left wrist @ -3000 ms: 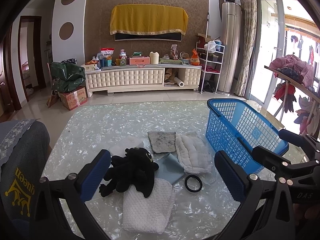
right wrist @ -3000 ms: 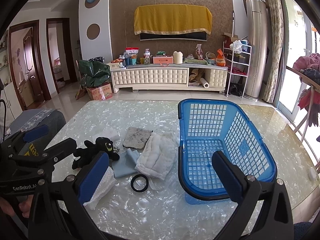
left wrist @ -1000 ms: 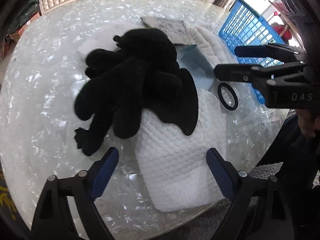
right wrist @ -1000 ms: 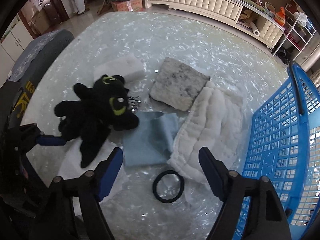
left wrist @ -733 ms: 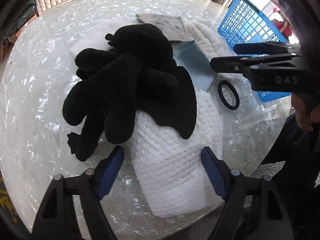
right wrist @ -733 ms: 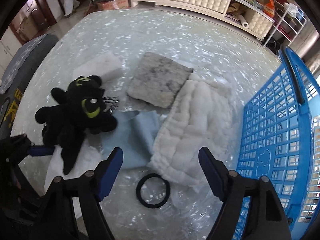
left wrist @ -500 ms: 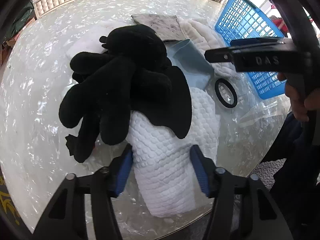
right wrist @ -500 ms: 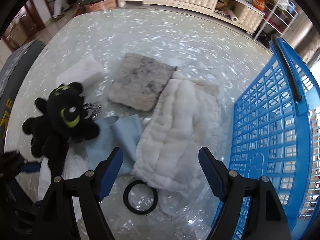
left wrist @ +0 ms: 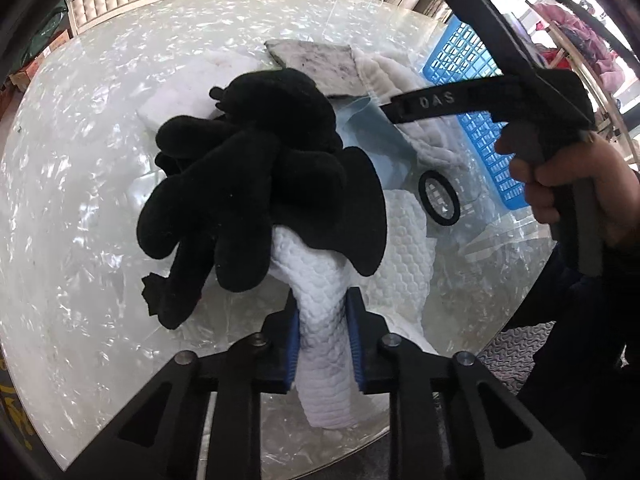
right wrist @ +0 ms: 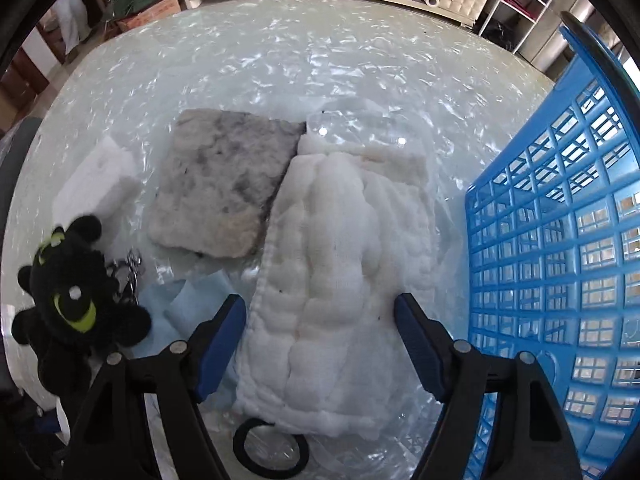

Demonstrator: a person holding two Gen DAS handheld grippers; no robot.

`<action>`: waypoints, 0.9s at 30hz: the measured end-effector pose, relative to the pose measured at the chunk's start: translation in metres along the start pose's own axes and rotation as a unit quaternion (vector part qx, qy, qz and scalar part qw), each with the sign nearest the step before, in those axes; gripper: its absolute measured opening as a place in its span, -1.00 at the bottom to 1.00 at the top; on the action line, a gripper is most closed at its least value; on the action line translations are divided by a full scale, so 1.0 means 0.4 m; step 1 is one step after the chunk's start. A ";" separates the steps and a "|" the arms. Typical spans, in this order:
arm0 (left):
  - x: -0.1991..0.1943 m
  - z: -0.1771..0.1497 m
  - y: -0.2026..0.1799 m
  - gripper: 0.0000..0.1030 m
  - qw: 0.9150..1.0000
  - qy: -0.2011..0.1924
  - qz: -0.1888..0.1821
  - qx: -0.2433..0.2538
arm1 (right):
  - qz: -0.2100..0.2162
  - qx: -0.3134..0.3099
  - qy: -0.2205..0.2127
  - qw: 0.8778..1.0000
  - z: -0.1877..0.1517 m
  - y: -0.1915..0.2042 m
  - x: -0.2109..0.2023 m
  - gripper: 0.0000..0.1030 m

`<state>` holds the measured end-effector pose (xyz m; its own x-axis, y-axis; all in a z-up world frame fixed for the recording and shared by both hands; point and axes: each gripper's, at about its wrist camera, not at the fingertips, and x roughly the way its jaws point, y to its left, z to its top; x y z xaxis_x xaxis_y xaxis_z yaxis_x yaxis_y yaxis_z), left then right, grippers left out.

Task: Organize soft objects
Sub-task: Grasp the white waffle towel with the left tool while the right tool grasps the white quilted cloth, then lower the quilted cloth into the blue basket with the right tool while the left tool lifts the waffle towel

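Two blue pads of the left hand-held gripper [left wrist: 322, 340] have just closed, clamping the white waffle-knit cloth [left wrist: 332, 280] at its near end; long axis runs near-to-far on the pearly surface [left wrist: 80, 200]. Right hand-held gripper [right wrist: 320, 340] gapes over the puffy quilted white pad [right wrist: 340, 272].

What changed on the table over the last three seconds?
Both grippers dropped toward the table. The left gripper has just closed on the white waffle cloth. The right gripper, open, moved over the fluffy white cloth. The black plush and blue basket stayed put.
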<state>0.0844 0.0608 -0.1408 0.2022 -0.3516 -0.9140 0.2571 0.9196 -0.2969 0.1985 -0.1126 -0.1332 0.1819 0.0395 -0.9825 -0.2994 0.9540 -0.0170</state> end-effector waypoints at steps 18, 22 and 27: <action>-0.118 0.011 -0.015 -0.73 0.998 -0.051 -0.023 0.021 | 0.014 0.003 -0.041 0.999 -0.015 -0.038 -0.091 -0.52; -0.142 0.021 -0.036 -0.73 0.997 -0.063 -0.021 0.027 | 0.017 -0.010 -0.057 0.998 -0.045 -0.014 -0.150 -0.52; -0.179 0.035 -0.049 -0.73 0.996 -0.080 -0.017 0.028 | 0.023 -0.030 -0.075 0.996 -0.090 -0.020 -0.241 -0.52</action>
<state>0.0779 0.0655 -0.0655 0.3398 -0.4106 -0.8461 0.3184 0.8968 -0.3073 0.1495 -0.1347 -0.0451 0.3042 0.1312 -0.9435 -0.3646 0.9311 0.0119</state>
